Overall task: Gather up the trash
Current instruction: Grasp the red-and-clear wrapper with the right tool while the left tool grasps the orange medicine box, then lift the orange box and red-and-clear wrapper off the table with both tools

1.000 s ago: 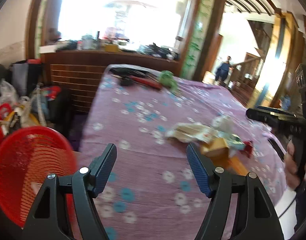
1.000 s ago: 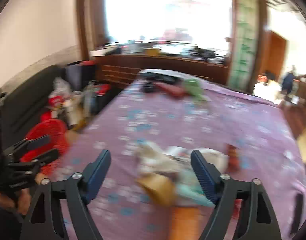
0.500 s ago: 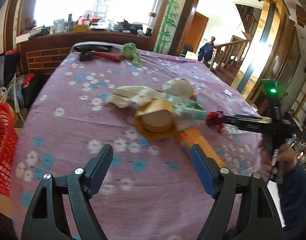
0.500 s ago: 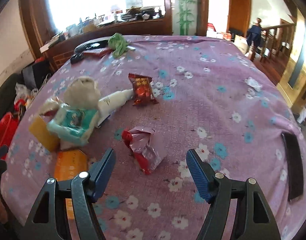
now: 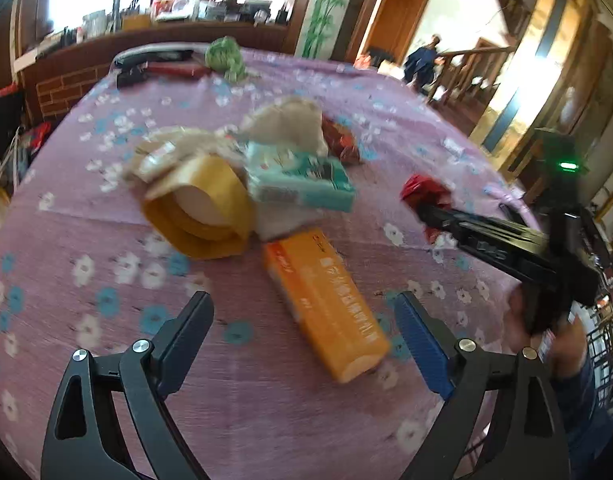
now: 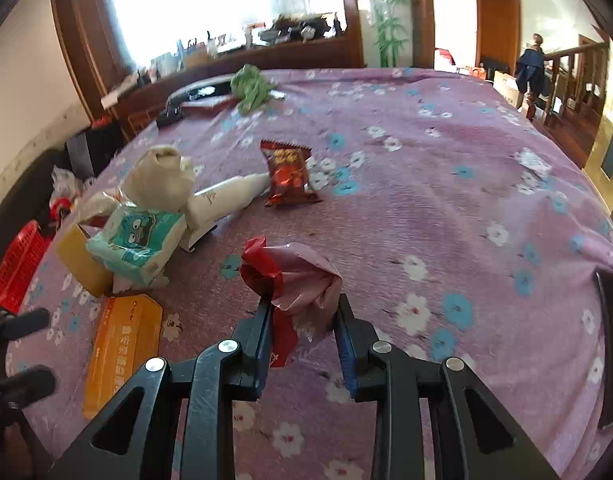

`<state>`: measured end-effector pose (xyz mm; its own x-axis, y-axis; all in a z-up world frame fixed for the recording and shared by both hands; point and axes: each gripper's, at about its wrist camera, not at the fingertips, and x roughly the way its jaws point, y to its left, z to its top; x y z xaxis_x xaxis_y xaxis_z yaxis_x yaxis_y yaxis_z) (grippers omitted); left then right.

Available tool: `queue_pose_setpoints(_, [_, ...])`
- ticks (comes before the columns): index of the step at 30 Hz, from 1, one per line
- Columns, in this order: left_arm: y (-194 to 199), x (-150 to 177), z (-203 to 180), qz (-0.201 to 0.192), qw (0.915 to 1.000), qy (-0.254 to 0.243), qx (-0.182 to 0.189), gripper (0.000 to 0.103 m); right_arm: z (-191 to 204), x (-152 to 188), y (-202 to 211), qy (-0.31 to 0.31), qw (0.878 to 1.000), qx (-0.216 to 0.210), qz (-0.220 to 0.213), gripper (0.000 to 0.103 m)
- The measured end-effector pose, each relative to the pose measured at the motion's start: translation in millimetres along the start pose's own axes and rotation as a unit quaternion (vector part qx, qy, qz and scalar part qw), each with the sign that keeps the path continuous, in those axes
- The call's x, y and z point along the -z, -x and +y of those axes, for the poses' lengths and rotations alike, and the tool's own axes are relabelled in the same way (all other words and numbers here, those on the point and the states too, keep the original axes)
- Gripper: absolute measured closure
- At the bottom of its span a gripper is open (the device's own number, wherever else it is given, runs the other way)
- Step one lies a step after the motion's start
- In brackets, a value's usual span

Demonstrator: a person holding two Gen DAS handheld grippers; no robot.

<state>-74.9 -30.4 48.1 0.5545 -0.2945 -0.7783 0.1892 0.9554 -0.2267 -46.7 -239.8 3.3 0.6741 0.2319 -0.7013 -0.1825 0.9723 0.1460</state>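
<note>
The crumpled red and pink foil wrapper (image 6: 292,276) sits near the front of the purple flowered tablecloth (image 6: 446,184), bunched upright between the fingers of the right gripper (image 6: 302,320). Its twisted red end points up and to the left; a red flap hangs down along the left finger (image 6: 262,328). The film is shiny and creased, pink on the right side. The right jaws are closing, and both pads already touch the wrapper.

The long orange cardboard carton (image 5: 326,304) lies flat, its long axis running from far left to near right, one end toward the left gripper (image 5: 304,336). That gripper's jaws are opening wide and hold nothing; the carton's near end lies between the fingers without touching them.

Farther back on the left lies a heap: a yellow roll of tape (image 5: 198,216), a teal soft tissue pack (image 5: 302,184) and a beige crumpled paper bag (image 5: 286,124). A flat red snack packet (image 6: 288,172) lies beyond the wrapper, its long axis running near to far.
</note>
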Motion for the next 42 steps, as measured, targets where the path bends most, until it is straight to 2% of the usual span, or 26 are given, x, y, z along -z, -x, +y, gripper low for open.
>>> queue_pose_setpoints(2, [-13,-1,-10,0.016,0.9997,0.005,-0.02,0.012,-3,2,1,-0.003,1.0,0.007,-0.01,0.072])
queue_pose_setpoints(4, [-22,0,-18,0.025,0.9987,0.01,-0.043,0.012,-6,2,5,-0.008,1.0,-0.009,-0.019,0.072])
queue_pose_setpoints(10, [-39,0,-25,0.022,0.9932,0.012,-0.114,0.013,2,5,16,0.015,0.998,-0.021,-0.051,0.072])
queue_pose_setpoints(11, [-41,0,-23,0.023,0.9923,0.012,-0.121,0.017,2,5,17,0.016,0.998,-0.023,-0.053,0.072])
queue_pose_setpoints(12, [-42,0,-21,0.024,0.9922,0.014,-0.122,0.028,2,5,17,0.016,0.998,-0.027,-0.055,0.072])
queue_pose_setpoints(14, [-46,0,-16,0.034,0.9916,0.019,-0.124,0.041,1,5,17,0.014,0.998,-0.039,-0.053,0.072])
queue_pose_setpoints(21, [-42,10,-18,0.005,0.99,-0.012,-0.14,0.055,-2,4,14,0.011,0.997,-0.06,-0.044,0.072])
queue_pose_setpoints(30, [-29,18,-12,-0.026,0.9935,-0.002,-0.11,0.057,12,6,13,0.046,0.997,-0.047,-0.043,0.072])
queue_pose_setpoints(37, [-9,28,-21,-0.073,0.9907,-0.039,-0.109,0.057,17,9,21,0.059,0.996,-0.028,-0.065,0.072])
queue_pose_setpoints(42, [14,34,1,-0.096,0.9889,-0.035,-0.108,0.058,21,13,25,0.045,0.997,-0.017,-0.059,0.072])
